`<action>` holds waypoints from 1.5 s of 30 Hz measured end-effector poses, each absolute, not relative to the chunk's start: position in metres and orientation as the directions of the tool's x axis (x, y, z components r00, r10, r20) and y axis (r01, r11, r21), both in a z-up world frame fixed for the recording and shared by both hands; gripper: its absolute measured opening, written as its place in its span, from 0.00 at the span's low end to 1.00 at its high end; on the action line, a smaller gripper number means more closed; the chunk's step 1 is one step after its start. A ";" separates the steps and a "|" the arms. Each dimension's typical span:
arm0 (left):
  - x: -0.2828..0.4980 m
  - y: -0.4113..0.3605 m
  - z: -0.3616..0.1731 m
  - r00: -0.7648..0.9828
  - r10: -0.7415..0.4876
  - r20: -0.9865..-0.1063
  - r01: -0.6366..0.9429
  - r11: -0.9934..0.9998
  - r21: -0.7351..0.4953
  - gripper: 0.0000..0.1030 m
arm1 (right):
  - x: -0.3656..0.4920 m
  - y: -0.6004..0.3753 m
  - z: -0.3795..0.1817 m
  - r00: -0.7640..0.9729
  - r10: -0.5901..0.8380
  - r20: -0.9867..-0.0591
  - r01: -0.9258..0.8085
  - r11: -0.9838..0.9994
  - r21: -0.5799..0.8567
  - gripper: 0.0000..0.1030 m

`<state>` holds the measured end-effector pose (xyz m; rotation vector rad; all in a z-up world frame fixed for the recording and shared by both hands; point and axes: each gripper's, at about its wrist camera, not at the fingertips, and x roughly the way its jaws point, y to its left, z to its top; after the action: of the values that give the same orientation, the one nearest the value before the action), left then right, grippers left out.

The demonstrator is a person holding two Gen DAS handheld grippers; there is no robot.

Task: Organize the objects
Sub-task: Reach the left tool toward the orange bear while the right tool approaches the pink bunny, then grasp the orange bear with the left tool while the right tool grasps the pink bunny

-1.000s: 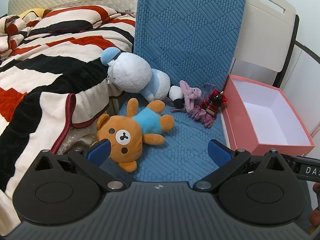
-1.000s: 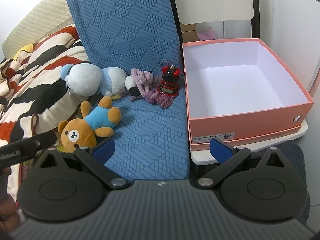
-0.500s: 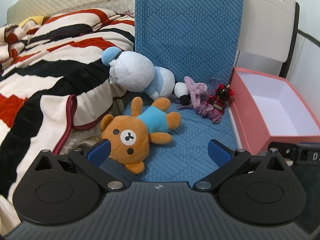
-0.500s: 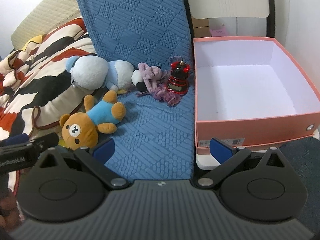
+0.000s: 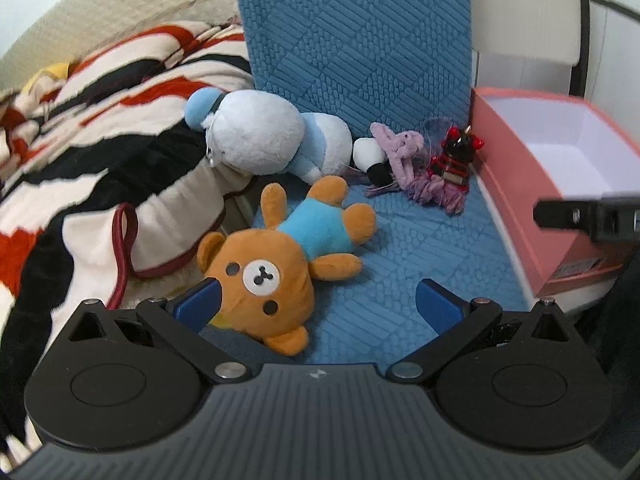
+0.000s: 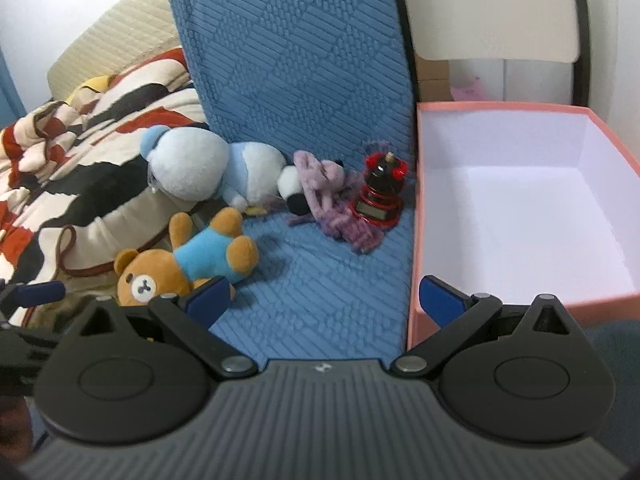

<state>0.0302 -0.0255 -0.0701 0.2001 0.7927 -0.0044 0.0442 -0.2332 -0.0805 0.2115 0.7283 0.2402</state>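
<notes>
Both grippers, left gripper (image 5: 318,300) and right gripper (image 6: 324,298), spread wide and empty over quilted blue mat (image 5: 400,280); fuzzy brown bear (image 5: 276,264) lies face-up, long axis diagonal, head toward camera, beside smooth-walled pink box (image 6: 520,216).

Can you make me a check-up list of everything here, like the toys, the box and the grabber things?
Surface: blue quilted mat, running up behind the toys.
Job's things: brown teddy bear, white-and-blue plush, purple plush and red-and-black toy lie on the mat; pink box is empty, beside the mat.
Clutter: striped blanket bunched beside the toys.
Grippers: left hand-held gripper open, its finger beside the teddy's head; right hand-held gripper open, holding nothing.
Cables: nothing seen.
Surroundings: beige headboard, white chair back.
</notes>
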 end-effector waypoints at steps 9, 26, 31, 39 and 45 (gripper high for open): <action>0.055 -0.028 -0.086 0.679 0.120 -0.724 0.115 0.957 0.266 1.00 | 0.069 -0.220 -0.090 0.759 0.294 -0.582 -0.198 0.954 0.224 1.00; 0.123 -0.029 -0.145 0.599 0.212 -0.772 0.338 0.807 0.484 1.00 | 0.157 -0.191 -0.115 0.742 0.370 -0.559 -0.304 0.929 0.212 0.62; 0.139 -0.028 -0.163 0.542 0.219 -0.812 0.394 0.787 0.475 0.92 | 0.190 -0.191 -0.134 0.727 0.340 -0.596 -0.229 0.939 0.256 0.53; 0.166 -0.020 -0.197 0.509 0.303 -0.806 0.414 0.734 0.538 0.91 | 0.229 -0.186 -0.156 0.732 0.312 -0.606 -0.191 0.947 0.258 0.53; 0.184 -0.012 -0.209 0.492 0.352 -0.796 0.396 0.723 0.565 0.91 | 0.255 -0.182 -0.170 0.713 0.291 -0.638 -0.176 0.955 0.239 0.54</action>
<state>0.1841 -0.0123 -0.2088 0.8032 1.0883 -0.0306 0.2553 -0.1822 -0.1696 0.1650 0.7337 0.2602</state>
